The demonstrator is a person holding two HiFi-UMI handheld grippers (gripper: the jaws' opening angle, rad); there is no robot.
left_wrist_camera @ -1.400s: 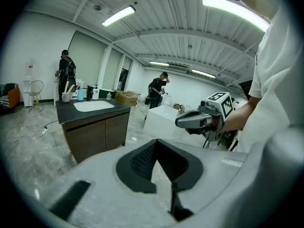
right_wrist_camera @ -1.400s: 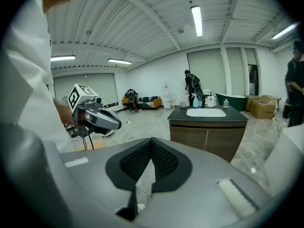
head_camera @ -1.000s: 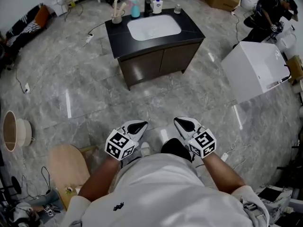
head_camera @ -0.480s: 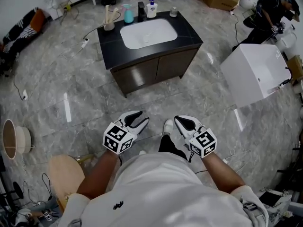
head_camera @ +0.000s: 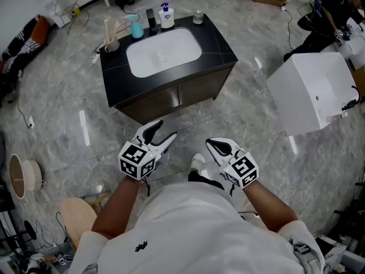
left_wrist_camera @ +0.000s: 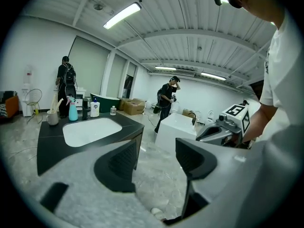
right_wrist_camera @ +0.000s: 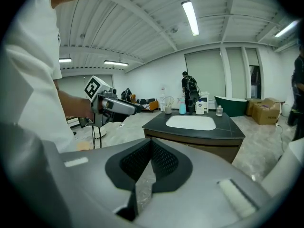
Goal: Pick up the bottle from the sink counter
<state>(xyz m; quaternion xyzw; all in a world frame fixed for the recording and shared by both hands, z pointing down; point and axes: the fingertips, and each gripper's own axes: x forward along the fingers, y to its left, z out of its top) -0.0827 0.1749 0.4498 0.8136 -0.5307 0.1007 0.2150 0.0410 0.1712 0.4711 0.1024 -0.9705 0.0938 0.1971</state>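
A black sink counter [head_camera: 219, 41] with a white basin stands ahead of me. Along its back edge are a teal spray bottle [head_camera: 136, 27], a dark bottle [head_camera: 150, 20], a white pump bottle [head_camera: 166, 17] and a small clear bottle [head_camera: 198, 17]. My left gripper [head_camera: 166, 129] hangs in the air short of the counter's front; its jaws have just been opening and hold nothing. In the left gripper view, the left gripper [left_wrist_camera: 156, 148] points past the counter's right corner. My right gripper [head_camera: 210, 143] is shut and empty beside it. In the right gripper view, the right gripper [right_wrist_camera: 149, 148] faces the counter [right_wrist_camera: 223, 132].
A cup of brushes [head_camera: 111, 41] stands at the counter's back left. A white box-shaped unit [head_camera: 311, 87] sits on the floor to the right, with a person [head_camera: 331, 10] behind it. A basket [head_camera: 20, 176], a wooden stool [head_camera: 77, 216] and cables lie at my left.
Both grippers have moved forward toward the sink counter, which now sits nearer in the head view. The left gripper's jaws have gone from shut to open. The right stays shut.
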